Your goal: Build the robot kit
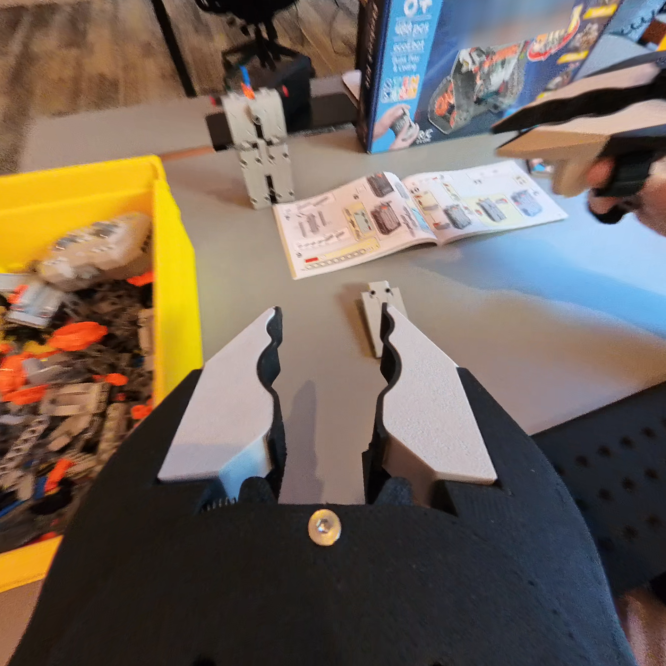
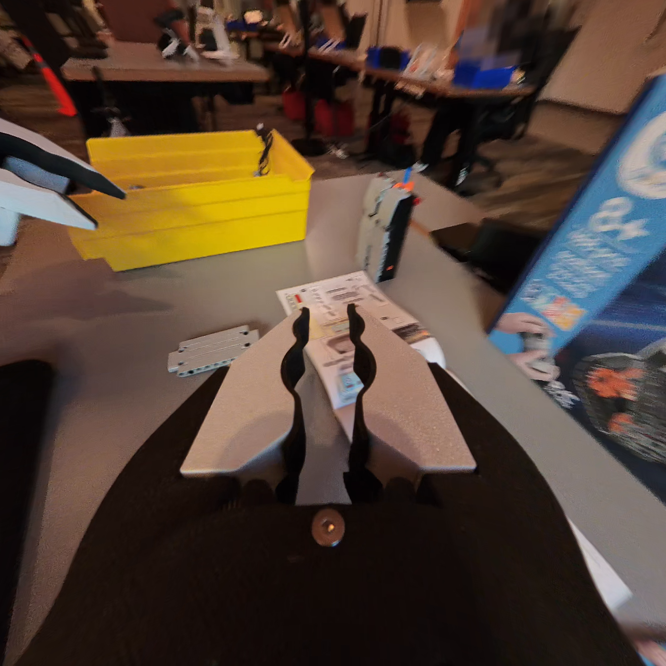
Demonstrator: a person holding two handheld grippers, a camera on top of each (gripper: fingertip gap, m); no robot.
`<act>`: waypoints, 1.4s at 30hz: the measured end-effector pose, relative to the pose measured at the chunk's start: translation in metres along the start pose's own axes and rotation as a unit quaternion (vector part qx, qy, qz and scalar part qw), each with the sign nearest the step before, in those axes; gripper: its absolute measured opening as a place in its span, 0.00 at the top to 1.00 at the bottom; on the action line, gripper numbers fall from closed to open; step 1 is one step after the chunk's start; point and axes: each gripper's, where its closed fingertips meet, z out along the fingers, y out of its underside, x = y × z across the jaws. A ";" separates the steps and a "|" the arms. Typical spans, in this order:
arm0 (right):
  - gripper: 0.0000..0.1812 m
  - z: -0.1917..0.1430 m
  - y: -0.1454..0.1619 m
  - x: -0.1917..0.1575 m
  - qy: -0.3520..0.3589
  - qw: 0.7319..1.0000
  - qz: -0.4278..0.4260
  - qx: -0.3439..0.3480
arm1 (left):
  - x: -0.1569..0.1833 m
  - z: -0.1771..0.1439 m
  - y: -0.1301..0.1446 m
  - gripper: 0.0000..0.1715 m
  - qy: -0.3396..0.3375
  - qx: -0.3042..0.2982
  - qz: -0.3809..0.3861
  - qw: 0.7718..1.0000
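My left gripper [image 1: 331, 310] is open and empty above the grey table [image 1: 504, 342]. A flat grey panel piece [image 1: 374, 317] lies just past its right fingertip; it also shows in the right wrist view [image 2: 211, 349]. My right gripper [image 2: 327, 309] is open with a narrow gap and empty, over an open instruction booklet [image 2: 346, 302], which also shows in the left wrist view [image 1: 414, 212]. The right gripper shows at the upper right of the left wrist view [image 1: 499, 137]. The left gripper shows at the left edge of the right wrist view [image 2: 108, 211].
A yellow bin [image 1: 173, 252] of loose grey, black and orange building pieces stands at the left, also in the right wrist view [image 2: 201, 216]. A grey built block [image 1: 263, 147] stands upright behind the booklet. A blue product box [image 1: 450, 72] stands at the back right. A black perforated mat [image 1: 612, 479] lies near. The grippers' ends are close to 20 cm from one another.
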 end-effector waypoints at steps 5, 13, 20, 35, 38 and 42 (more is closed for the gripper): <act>0.90 -0.057 0.014 0.016 0.034 0.998 0.050 0.022 | -0.040 -0.032 -0.013 0.68 -0.058 0.030 0.015 0.998; 0.90 -0.123 0.056 0.024 0.154 0.987 0.047 0.009 | -0.107 -0.061 -0.015 0.69 -0.128 0.049 0.001 0.991; 0.91 -0.132 0.058 0.030 0.191 0.980 0.041 0.032 | -0.138 -0.064 -0.015 0.72 -0.070 0.033 -0.039 0.996; 0.95 -0.123 0.065 0.017 0.145 0.989 0.020 0.005 | -0.182 -0.060 -0.011 0.74 -0.003 -0.011 -0.074 0.997; 0.95 -0.120 0.070 0.017 0.143 0.989 0.016 -0.010 | -0.183 -0.060 -0.010 0.74 -0.008 -0.014 -0.070 0.997; 0.95 -0.118 0.077 0.017 0.148 0.988 0.006 -0.030 | -0.181 -0.058 -0.006 0.74 -0.006 -0.017 -0.071 0.997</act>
